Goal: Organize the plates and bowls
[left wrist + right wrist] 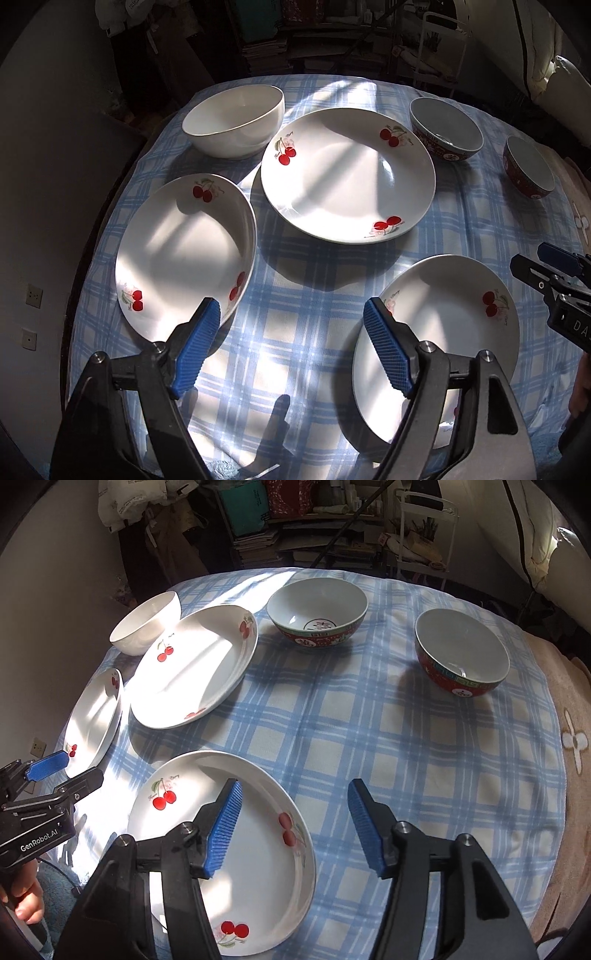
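Three white cherry-print plates lie on the table: a left plate (184, 254) (94, 723), a middle plate (347, 177) (195, 668) and a near plate (443, 332) (229, 849). A plain white bowl (232, 120) (146, 622) stands at the back left. Two red-patterned bowls stand at the right: one further back (445, 129) (317, 614), one nearer the edge (530, 166) (461, 653). My left gripper (291, 310) (64, 766) is open and empty, between the left and near plates. My right gripper (293, 794) (535, 264) is open and empty, above the near plate's right rim.
A blue-and-white checked cloth (351, 731) covers the round table. A beige blanket (569, 720) lies at the right edge. Cluttered shelves (303, 524) stand behind the table, and a wall with sockets (33, 295) is on the left.
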Available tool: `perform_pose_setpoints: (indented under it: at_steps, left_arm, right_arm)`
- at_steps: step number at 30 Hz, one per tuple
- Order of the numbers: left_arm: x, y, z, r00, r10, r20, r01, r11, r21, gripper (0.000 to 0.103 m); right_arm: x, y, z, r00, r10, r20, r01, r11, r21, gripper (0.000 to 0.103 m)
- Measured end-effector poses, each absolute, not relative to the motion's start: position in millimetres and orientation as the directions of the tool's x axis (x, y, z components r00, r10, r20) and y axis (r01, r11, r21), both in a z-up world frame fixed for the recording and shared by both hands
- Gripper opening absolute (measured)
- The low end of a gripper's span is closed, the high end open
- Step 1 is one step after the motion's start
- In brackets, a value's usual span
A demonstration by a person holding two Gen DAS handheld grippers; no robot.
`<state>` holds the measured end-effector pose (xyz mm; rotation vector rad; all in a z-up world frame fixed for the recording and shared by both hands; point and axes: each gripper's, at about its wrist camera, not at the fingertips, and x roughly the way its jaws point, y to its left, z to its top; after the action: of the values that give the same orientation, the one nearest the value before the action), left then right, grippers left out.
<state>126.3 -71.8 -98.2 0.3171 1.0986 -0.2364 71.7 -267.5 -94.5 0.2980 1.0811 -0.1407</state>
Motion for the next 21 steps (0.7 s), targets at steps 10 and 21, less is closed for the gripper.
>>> perform_pose_setpoints:
  at_steps: [10, 21]
  left_arm:
    - [191.2, -68.5, -79.8, 0.481, -0.016, -0.877, 0.323, 0.933, 0.16, 0.089]
    - [264.4, -78.0, -85.4, 0.472, -0.022, -0.882, 0.34, 0.927, 0.159, 0.09]
  right_arm:
    - [109.2, -278.3, -76.4, 0.5, -0.022, -0.866, 0.266, 0.955, 0.129, 0.095]
    - [172.4, -287.0, -81.5, 0.502, 0.027, -0.865, 0.316, 0.925, 0.213, 0.095]
